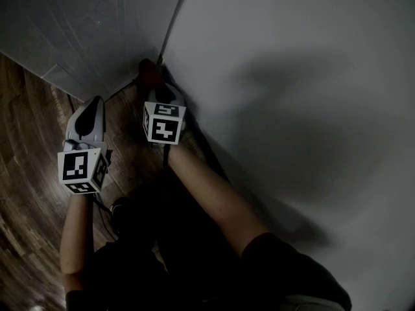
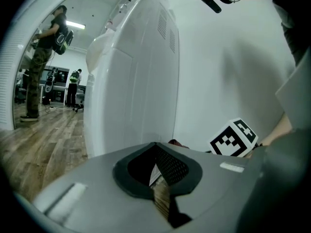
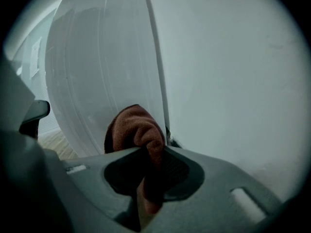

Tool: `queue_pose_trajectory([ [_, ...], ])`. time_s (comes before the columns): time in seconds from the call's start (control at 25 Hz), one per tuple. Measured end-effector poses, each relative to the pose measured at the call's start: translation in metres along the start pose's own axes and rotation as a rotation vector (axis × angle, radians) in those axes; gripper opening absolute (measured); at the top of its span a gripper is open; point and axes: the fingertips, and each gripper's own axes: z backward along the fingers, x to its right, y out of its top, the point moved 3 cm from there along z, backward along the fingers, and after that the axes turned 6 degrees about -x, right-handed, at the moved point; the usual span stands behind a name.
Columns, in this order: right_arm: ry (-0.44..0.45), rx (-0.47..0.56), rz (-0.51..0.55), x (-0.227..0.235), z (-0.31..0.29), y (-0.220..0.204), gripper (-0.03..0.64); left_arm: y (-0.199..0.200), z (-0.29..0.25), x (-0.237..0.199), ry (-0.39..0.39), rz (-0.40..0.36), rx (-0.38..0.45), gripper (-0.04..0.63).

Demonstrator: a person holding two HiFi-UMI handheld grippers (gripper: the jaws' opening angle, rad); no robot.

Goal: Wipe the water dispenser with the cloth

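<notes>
Standing against a wall (image 3: 233, 81), one white dispenser (image 2: 131, 81). Two grippers: left gripper (image 2: 156, 147) has its jaws pressed together on nothing; right gripper (image 3: 146, 152) pinches one cloth (image 3: 133, 127), reddish-brown and bunched, at the dispenser's edge by the wall.

Left gripper (image 2: 156, 171) closed; right gripper (image 3: 146, 171) clamped

We see a fuzzy, napped cloth (image 3: 136, 127), smooth glossy plastic on the water dispenser (image 2: 131, 81), and a wood-grain floor (image 2: 43, 149).
</notes>
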Motion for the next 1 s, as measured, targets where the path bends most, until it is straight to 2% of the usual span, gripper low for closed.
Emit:
queue_pose_trajectory([
  [0.12, -0.013, -0.003, -0.011, 0.0, 0.026, 0.011, 0.062, 0.034, 0.02, 0.002, 0.007, -0.01, -0.023, 0.02],
  [0.24, -0.037, -0.005, -0.005, 0.004, 0.061, 0.039, 0.063, 0.073, 0.042, 0.014, -0.013, -0.08, -0.025, 0.02],
  [0.32, -0.042, -0.003, -0.017, 0.003, 0.086, 0.061, 0.063, 0.102, 0.059, 0.016, 0.0, -0.106, -0.025, 0.02],
  [0.48, -0.045, 0.028, -0.024, -0.002, 0.138, 0.111, 0.063, 0.16, 0.087, 0.021, 0.028, -0.084, -0.02, 0.02],
  [0.64, -0.041, 0.052, -0.013, -0.01, 0.201, 0.168, 0.063, 0.227, 0.12, 0.041, 0.018, -0.087, -0.008, 0.02],
  [0.8, 0.022, 0.061, 0.044, -0.028, 0.258, 0.222, 0.063, 0.293, 0.153, 0.059, 0.029, -0.065, 0.025, 0.02],
  [1.0, 0.094, 0.077, 0.109, -0.052, 0.324, 0.274, 0.063, 0.348, 0.193, 0.076, 0.034, -0.026, 0.033, 0.02],
])
